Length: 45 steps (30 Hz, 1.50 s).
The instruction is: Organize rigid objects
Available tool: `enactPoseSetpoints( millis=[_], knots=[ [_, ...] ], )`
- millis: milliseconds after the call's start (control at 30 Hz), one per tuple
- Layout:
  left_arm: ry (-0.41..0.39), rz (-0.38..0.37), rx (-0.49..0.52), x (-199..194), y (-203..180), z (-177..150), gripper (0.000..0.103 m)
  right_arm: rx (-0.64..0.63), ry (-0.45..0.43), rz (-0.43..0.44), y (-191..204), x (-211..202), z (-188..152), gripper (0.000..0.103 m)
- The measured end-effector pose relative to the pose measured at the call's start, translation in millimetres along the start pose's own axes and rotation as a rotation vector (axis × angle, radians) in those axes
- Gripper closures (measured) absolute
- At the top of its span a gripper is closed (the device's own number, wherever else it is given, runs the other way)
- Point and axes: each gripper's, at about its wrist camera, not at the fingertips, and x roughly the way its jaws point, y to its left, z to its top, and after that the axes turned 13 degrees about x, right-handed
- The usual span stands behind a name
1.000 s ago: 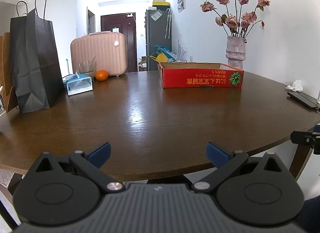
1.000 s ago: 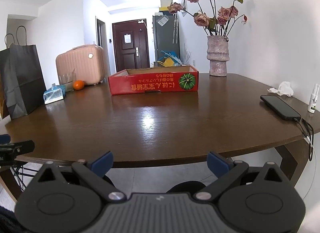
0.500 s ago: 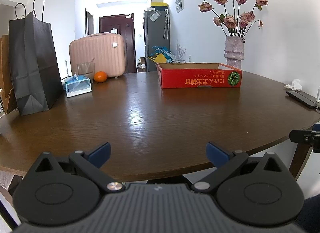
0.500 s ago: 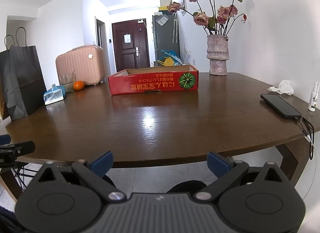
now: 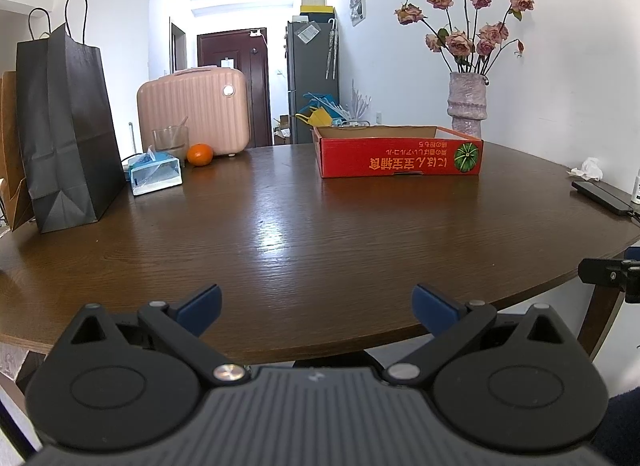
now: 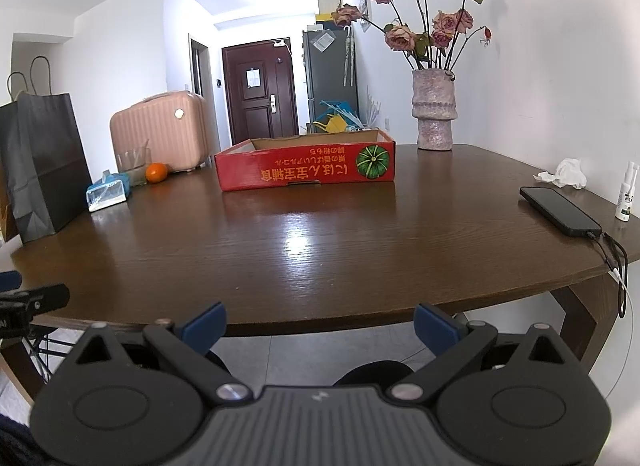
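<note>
A shallow red cardboard box (image 5: 398, 155) (image 6: 306, 167) sits at the far side of the brown wooden table (image 5: 304, 225) (image 6: 320, 238). An orange (image 5: 199, 154) (image 6: 156, 172), a glass cup (image 5: 170, 140) (image 6: 133, 161) and a blue tissue pack (image 5: 156, 173) (image 6: 108, 193) stand at the far left. A black phone (image 6: 560, 209) (image 5: 602, 195) with a cable lies at the right edge. My left gripper (image 5: 316, 308) is open and empty over the near table edge. My right gripper (image 6: 320, 326) is open and empty just before the near edge.
A black paper bag (image 5: 66, 133) (image 6: 44, 165) stands at the left. A pink suitcase (image 5: 194, 109) (image 6: 160, 131) stands behind the orange. A vase of dried roses (image 5: 468, 105) (image 6: 434, 109), a crumpled tissue (image 6: 564, 173) and a small spray bottle (image 6: 626, 197) are at the right.
Both grippers stay open and empty. The left view has shifted slightly; the table and its objects have not moved.
</note>
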Motion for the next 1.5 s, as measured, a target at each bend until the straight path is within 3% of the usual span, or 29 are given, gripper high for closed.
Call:
enactPoseSetpoints(
  millis=[1500],
  knots=[
    [-0.011,-0.007,0.048,0.2,-7.3,0.4,0.000,0.007,0.003,-0.008,-1.4,0.7,-1.9,0.003]
  ],
)
